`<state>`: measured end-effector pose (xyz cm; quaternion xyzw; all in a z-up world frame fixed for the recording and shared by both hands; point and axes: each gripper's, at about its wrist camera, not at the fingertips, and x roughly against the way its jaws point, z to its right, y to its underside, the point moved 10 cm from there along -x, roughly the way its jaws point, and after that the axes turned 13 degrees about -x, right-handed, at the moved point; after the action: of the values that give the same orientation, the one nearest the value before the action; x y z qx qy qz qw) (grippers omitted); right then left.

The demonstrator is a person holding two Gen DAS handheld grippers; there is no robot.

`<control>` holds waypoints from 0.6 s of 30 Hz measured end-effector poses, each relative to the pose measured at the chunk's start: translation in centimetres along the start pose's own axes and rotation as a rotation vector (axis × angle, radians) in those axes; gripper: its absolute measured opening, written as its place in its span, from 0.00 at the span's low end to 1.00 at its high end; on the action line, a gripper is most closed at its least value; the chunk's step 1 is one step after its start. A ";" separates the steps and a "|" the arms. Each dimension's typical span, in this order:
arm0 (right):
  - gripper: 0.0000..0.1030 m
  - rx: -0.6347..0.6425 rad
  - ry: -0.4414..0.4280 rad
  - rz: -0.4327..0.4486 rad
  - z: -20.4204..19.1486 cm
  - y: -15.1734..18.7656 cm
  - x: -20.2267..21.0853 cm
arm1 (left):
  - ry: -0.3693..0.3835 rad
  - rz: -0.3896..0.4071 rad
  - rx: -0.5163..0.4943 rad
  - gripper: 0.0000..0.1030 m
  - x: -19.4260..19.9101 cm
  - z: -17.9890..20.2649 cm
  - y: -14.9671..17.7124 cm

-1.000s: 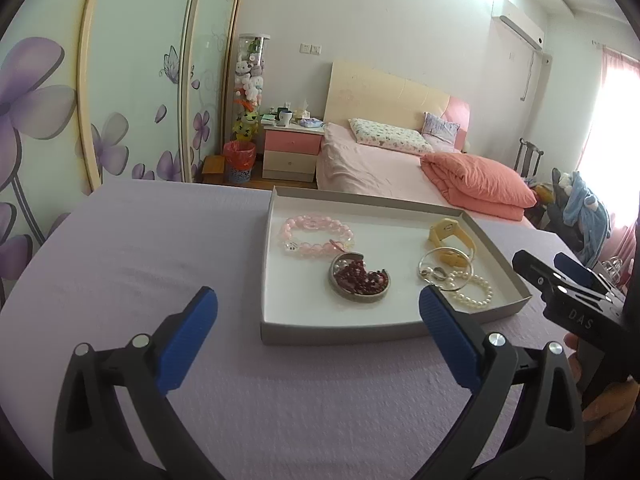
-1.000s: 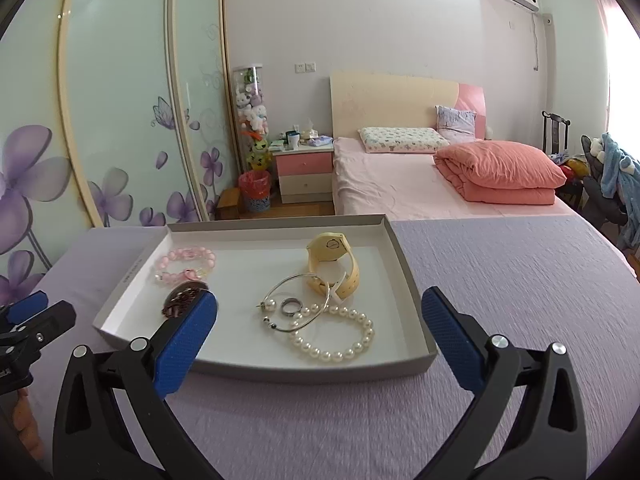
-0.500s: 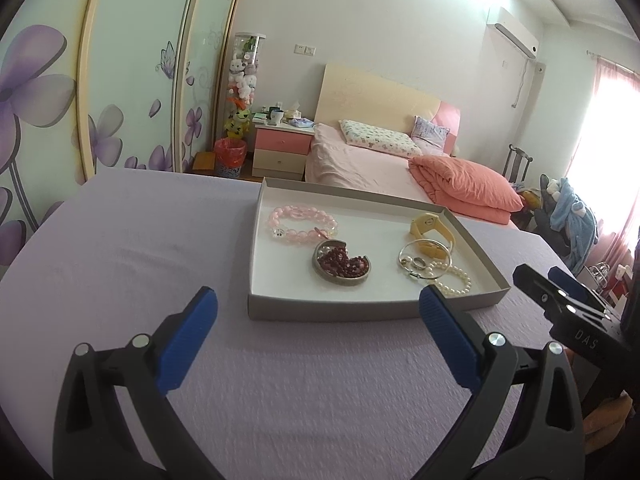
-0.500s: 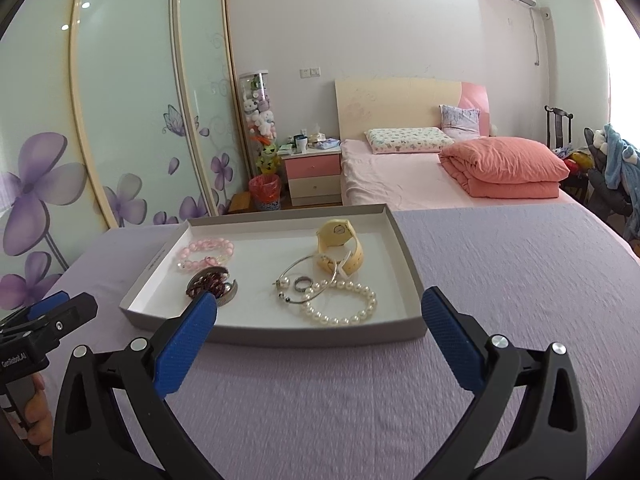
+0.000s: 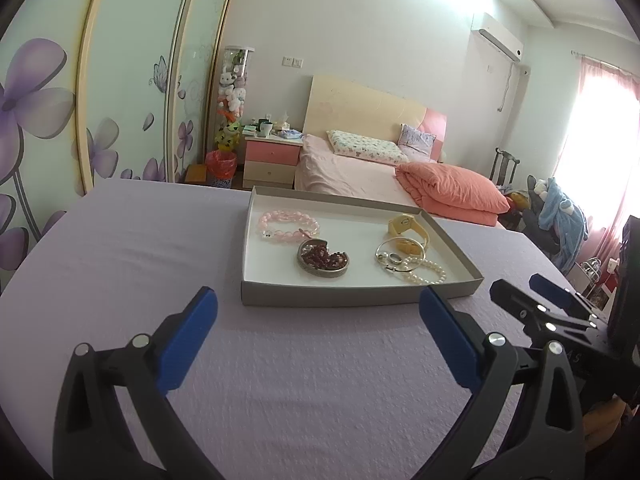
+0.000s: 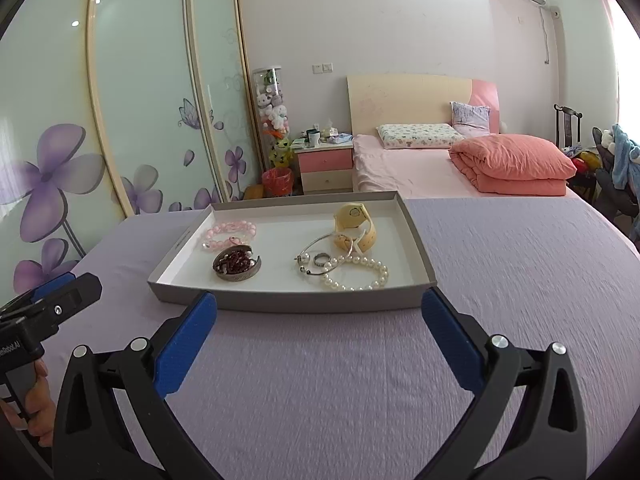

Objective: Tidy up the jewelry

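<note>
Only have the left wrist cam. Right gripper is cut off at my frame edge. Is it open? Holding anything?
Observer: The right gripper is wide open, with nothing between its fingers.
Operator: Where is it aimed?
Observer: At the near wall of the tray. The pearl bracelet lies just behind that wall, roughly in line with the gap between the blue pads.
Operator: How does my left gripper look from that side?
Observer: The left gripper pokes in at the frame's left edge, short of the tray and not touching it. A hand grips its handle.
</note>
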<state>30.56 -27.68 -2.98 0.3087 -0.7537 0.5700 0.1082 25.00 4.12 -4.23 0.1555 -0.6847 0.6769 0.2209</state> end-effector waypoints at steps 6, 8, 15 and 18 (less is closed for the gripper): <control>0.99 -0.012 -0.012 -0.012 -0.1 0.5 0.7 | 0.013 0.009 -0.005 0.98 0.9 0.5 0.3; 0.99 -0.016 -0.013 -0.010 -0.1 0.6 0.8 | 0.012 0.012 -0.008 0.98 1.0 0.7 0.4; 0.99 0.007 0.001 0.033 -0.2 0.4 1.4 | -0.020 0.050 -0.048 0.98 1.5 1.2 0.1; 0.99 0.012 -0.002 0.036 -0.4 0.4 1.4 | -0.019 0.050 -0.053 0.98 1.5 1.5 0.1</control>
<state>29.14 -27.75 -2.39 0.2962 -0.7559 0.5760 0.0955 23.53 2.79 -3.47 0.1388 -0.7079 0.6625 0.2016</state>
